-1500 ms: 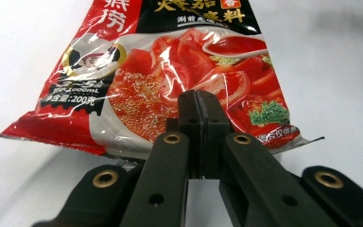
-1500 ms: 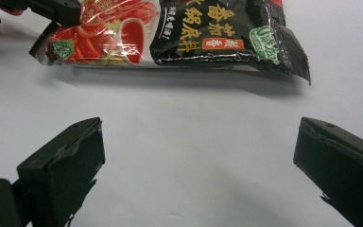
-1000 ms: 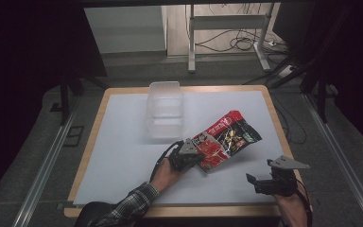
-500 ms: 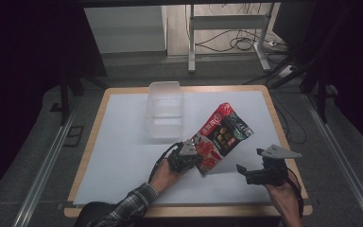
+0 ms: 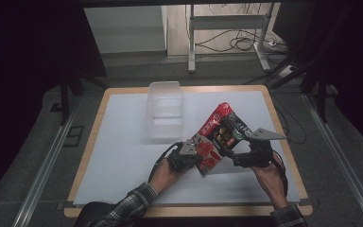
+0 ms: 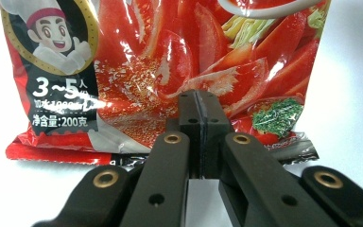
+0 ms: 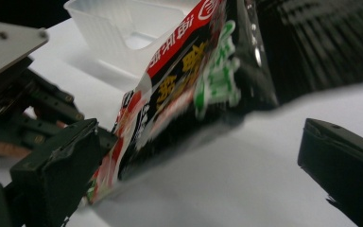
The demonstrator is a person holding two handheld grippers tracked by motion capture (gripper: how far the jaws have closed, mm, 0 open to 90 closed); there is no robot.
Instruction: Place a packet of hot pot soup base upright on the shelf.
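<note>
1. Sauce packet [image 5: 220, 135] is tilting up above the white tabletop [image 5: 123, 142], near the clear bin [image 5: 164, 116].
2. I am clenching my left hand-held gripper [image 6: 199, 106] on its bottom edge.
3. I am holding my right hand-held gripper [image 7: 194, 161] released, beside the packet.

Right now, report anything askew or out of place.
The red sauce packet is tipped up off the table, pinched at its lower edge by the left gripper. The clear bin stands square. Nothing is spilled or torn.

High view looks down the table [image 5: 123, 142]; both claw cameras sit close, seemingly sharing the packet [image 5: 217, 135].
</note>
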